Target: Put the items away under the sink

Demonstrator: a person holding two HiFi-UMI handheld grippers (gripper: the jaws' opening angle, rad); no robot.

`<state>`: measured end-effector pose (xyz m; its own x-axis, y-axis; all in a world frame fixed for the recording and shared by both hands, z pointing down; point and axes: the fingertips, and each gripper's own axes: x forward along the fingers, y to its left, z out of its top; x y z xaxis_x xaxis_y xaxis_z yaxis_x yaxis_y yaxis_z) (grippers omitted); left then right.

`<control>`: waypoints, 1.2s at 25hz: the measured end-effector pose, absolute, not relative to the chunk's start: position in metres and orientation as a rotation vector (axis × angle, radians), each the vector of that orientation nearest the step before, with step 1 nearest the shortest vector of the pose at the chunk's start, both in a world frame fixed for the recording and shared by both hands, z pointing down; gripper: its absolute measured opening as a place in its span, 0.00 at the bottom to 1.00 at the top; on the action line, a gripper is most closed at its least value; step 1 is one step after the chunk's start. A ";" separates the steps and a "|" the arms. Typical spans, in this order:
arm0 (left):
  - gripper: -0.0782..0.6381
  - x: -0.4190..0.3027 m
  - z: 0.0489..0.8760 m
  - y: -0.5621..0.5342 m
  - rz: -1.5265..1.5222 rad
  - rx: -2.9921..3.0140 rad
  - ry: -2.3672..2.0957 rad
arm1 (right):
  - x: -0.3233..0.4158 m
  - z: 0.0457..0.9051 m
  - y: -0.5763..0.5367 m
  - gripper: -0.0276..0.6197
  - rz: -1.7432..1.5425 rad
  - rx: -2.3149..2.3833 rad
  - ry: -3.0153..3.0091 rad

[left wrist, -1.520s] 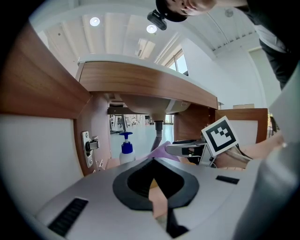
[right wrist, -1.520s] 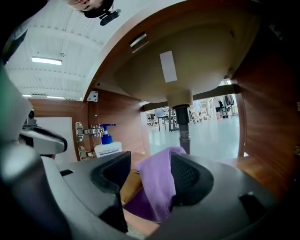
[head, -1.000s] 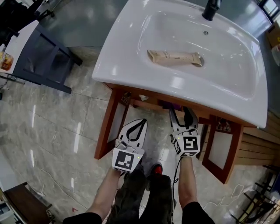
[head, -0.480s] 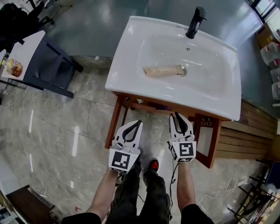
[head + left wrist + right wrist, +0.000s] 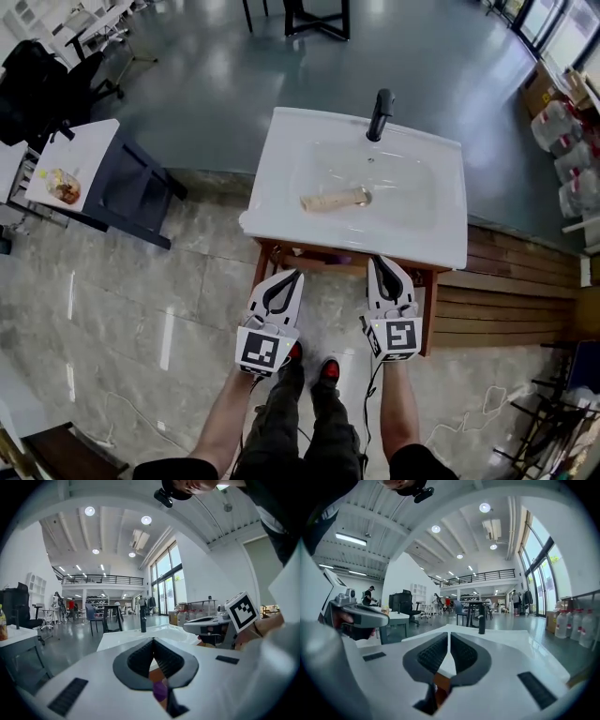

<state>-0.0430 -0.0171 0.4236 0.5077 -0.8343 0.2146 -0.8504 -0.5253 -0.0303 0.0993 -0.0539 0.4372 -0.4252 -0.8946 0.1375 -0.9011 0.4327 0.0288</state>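
While the tube (image 5: 335,199) is seen lying in the sink (image 5: 272,214) basin, at 12 o'clock from both grippers, nothing is gripped. The left gripper (image 5: 292,277) fingers are pressed together empty, and the right gripper (image 5: 382,263) fingers have just been closing, nothing between them either. Looks like the next pickup is being set up: fingers need opening, then to be reached over the rim and closed on the tube, which then gets carried down into the cabinet (image 5: 428,314).

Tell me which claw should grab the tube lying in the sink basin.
Right, narrowly. Both are shut and empty before the sink; the right claw, its jaws just closed on nothing, sits slightly nearer the tube than the left claw.
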 end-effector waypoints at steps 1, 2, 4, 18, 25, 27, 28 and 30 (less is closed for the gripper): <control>0.12 -0.043 0.412 -0.017 0.309 2.666 -1.488 | 0.101 0.423 -0.051 0.11 0.072 1.618 -2.550; 0.12 -0.044 0.402 -0.017 0.308 2.673 -1.487 | 0.102 0.409 -0.048 0.11 0.072 1.632 -2.553; 0.12 -0.044 0.382 -0.015 0.307 2.688 -1.487 | 0.105 0.386 -0.040 0.10 0.074 1.658 -2.557; 0.12 -0.053 0.324 -0.008 0.283 2.743 -1.467 | 0.104 0.334 -0.004 0.10 0.115 1.729 -2.543; 0.12 -0.065 0.315 -0.024 0.261 2.777 -1.436 | 0.077 0.326 -0.022 0.10 0.083 1.701 -2.553; 0.12 -0.070 0.311 -0.031 0.242 2.785 -1.434 | 0.068 0.322 -0.031 0.10 0.070 1.699 -2.558; 0.12 -0.073 0.308 -0.035 0.236 2.789 -1.435 | 0.065 0.320 -0.035 0.10 0.066 1.698 -2.560; 0.12 -0.079 0.303 -0.043 0.232 2.797 -1.442 | 0.058 0.317 -0.043 0.10 0.060 1.693 -2.565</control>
